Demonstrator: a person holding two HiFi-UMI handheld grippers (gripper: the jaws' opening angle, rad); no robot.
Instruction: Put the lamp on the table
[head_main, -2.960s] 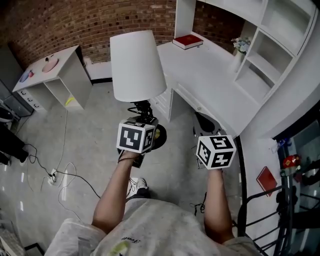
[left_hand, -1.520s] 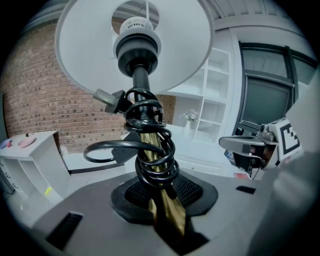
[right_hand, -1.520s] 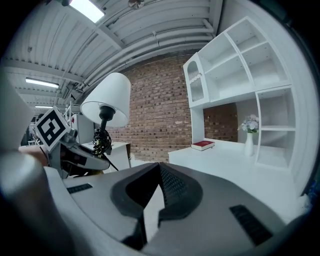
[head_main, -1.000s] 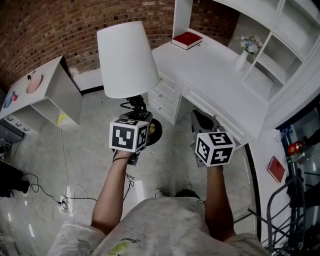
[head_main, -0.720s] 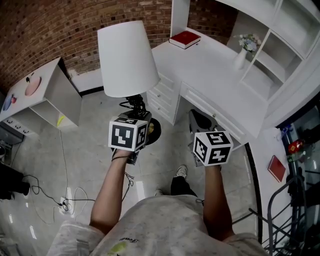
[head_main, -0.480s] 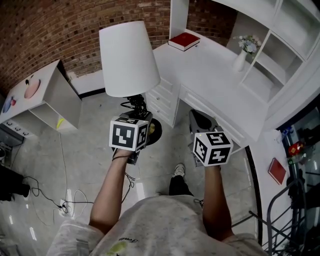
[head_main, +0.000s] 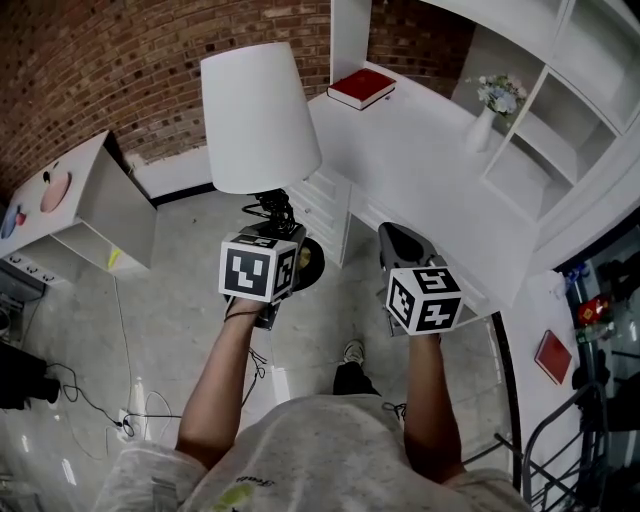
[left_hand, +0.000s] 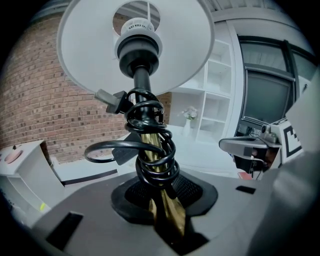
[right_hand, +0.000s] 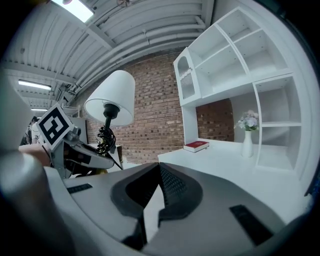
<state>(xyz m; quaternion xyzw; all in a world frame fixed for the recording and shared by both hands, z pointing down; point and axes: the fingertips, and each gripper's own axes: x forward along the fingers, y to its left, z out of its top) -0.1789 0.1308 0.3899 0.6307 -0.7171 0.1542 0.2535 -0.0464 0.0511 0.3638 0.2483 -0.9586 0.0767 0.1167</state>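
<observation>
Left gripper (left_hand: 167, 212) clamps lamp (head_main: 258, 115) by brass stem (left_hand: 152, 160), shade up, prob. so base (head_main: 313, 262) lands flat on white table (head_main: 420, 165), 2 o'clock from the grip; right gripper (right_hand: 157, 175) closed, empty, in reserve.

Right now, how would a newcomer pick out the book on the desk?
Find the long white desk running out from the brick wall. At its wall end lies the book. It is flat and red, unlike the upright white vase by the shelves.
</observation>
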